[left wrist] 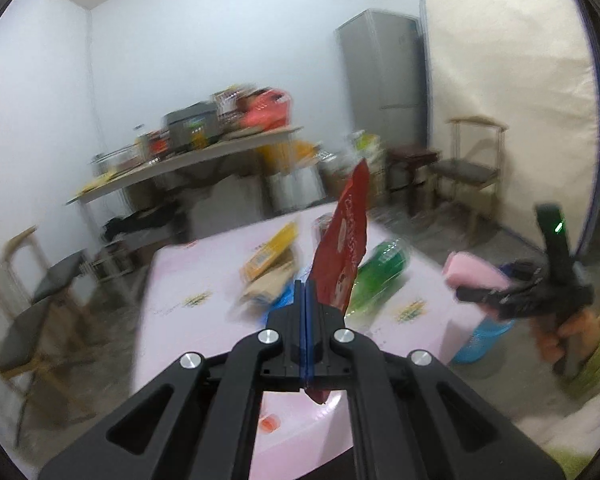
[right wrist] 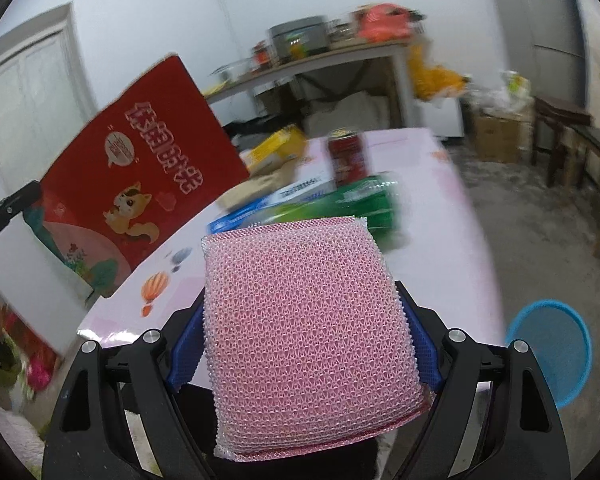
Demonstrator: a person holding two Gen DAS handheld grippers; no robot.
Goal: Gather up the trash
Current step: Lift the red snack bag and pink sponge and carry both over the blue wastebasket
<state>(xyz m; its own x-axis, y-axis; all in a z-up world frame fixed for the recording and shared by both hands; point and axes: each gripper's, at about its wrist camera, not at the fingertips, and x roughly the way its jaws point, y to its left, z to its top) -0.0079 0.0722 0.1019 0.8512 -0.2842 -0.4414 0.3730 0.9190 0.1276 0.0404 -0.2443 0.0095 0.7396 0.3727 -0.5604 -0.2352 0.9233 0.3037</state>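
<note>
My left gripper (left wrist: 306, 292) is shut on a red snack bag (left wrist: 346, 240), held edge-on above the pink table (left wrist: 188, 280). The bag also shows in the right wrist view (right wrist: 140, 184), at the left. My right gripper (right wrist: 300, 320) is shut on a pink mesh sponge (right wrist: 304, 320); in the left wrist view it (left wrist: 480, 292) is at the right with the sponge (left wrist: 474, 274). On the table lie a green bottle (right wrist: 360, 200), a red can (right wrist: 346, 156), a yellow box (right wrist: 278, 148) and a blue-white pack (right wrist: 276, 200).
A blue mesh bin (right wrist: 552, 344) stands on the floor to the right of the table; it also shows in the left wrist view (left wrist: 480, 340). A cluttered bench (left wrist: 180, 160), a fridge (left wrist: 384, 72), chairs (left wrist: 468, 168) and a mattress (left wrist: 512, 92) line the walls.
</note>
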